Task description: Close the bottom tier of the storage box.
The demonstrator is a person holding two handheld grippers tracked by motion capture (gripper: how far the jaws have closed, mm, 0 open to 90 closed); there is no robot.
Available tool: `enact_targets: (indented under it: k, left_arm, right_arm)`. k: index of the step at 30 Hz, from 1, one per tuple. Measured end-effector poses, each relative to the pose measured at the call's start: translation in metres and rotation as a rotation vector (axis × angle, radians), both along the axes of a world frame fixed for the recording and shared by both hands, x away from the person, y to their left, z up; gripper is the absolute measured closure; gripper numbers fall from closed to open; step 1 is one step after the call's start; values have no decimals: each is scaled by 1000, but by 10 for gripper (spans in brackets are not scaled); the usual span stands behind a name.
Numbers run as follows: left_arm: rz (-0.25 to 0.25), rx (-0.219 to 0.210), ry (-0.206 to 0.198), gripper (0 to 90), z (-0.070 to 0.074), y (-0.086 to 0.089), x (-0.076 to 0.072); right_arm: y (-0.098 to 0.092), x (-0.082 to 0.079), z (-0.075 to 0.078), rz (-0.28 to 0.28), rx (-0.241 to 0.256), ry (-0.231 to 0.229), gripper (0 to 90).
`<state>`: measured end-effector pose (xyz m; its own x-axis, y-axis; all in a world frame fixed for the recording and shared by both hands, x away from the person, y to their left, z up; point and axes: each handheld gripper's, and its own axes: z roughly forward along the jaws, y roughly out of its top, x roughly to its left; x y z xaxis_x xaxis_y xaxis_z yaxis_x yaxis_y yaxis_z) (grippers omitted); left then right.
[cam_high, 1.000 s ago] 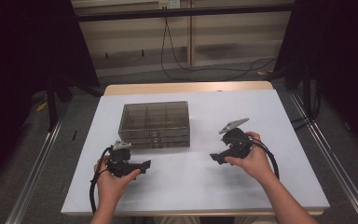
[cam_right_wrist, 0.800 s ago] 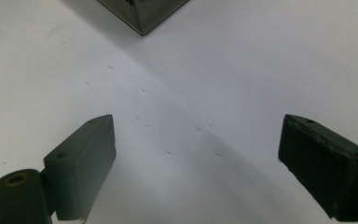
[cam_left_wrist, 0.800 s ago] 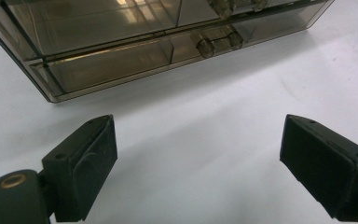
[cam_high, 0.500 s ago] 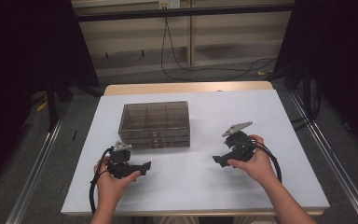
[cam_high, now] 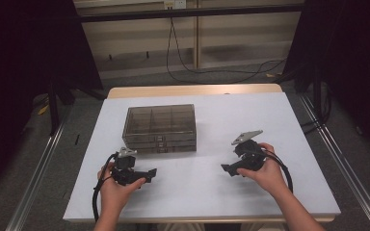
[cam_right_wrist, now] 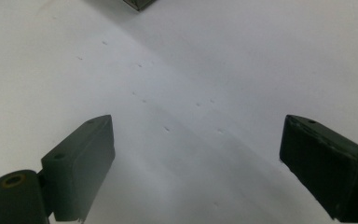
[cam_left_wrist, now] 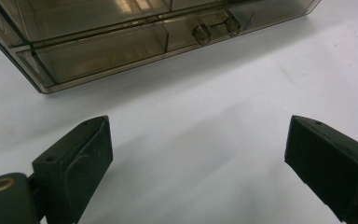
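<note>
Resting low at the near edge of the white table (cam_high: 207,120), 2 hands, each wrapped around a black two-jaw gripper, forearms entering from the bottom of the high view. Left hand (cam_high: 113,185): knuckles up, wrist straight, left gripper (cam_high: 150,172) pointing toward the table's middle, cable looping back beside the forearm. Left gripper (cam_left_wrist: 198,154) in its own view: jaws spread wide apart, nothing between them but bare table surface, pads (cam_left_wrist: 91,154) dark and clear of any object. Right hand (cam_high: 267,173): angled inward, right gripper (cam_high: 225,168) pointing left and slightly toward the person, grey three-cornered plate raised on top. Right gripper (cam_right_wrist: 196,158) in its own view: jaws likewise far apart, holding nothing, hovering over or resting on plain white surface with a few small specks. Smoky transparent compartment box (cam_high: 160,127): set on the table's middle, just beyond the left gripper and well apart from the right one. Lid closed, with 2 small latches (cam_left_wrist: 214,30) on the near front wall seen in the left gripper view. Interior split by dividers into several compartments, contents not discernible through the tinted plastic. Corner of the same box (cam_right_wrist: 140,3) at the top edge of the right gripper view. Neither gripper touching the box.
</note>
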<state>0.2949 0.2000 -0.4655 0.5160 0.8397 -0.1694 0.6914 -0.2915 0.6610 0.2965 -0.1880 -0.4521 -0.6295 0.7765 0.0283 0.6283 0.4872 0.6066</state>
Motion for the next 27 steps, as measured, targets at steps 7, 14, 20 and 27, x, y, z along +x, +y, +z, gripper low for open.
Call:
enact_targets:
  k: [7,14,20,27]
  left_arm:
    - [-15,19,2,75,-2,-2,-1]
    - [-18,9,4,64,-5,-6,-1]
    - [-33,26,5,62,-8,-6,0]
    - [-39,32,1,59,-11,-8,0]
  right_arm:
    - [-6,-4,-5,-21,4,2,98]
    - [-10,-8,-10,-26,-2,-1,99]
    - [-13,-12,-17,-24,-17,-1,94]
    - [-14,-16,-22,-26,-20,-3,95]
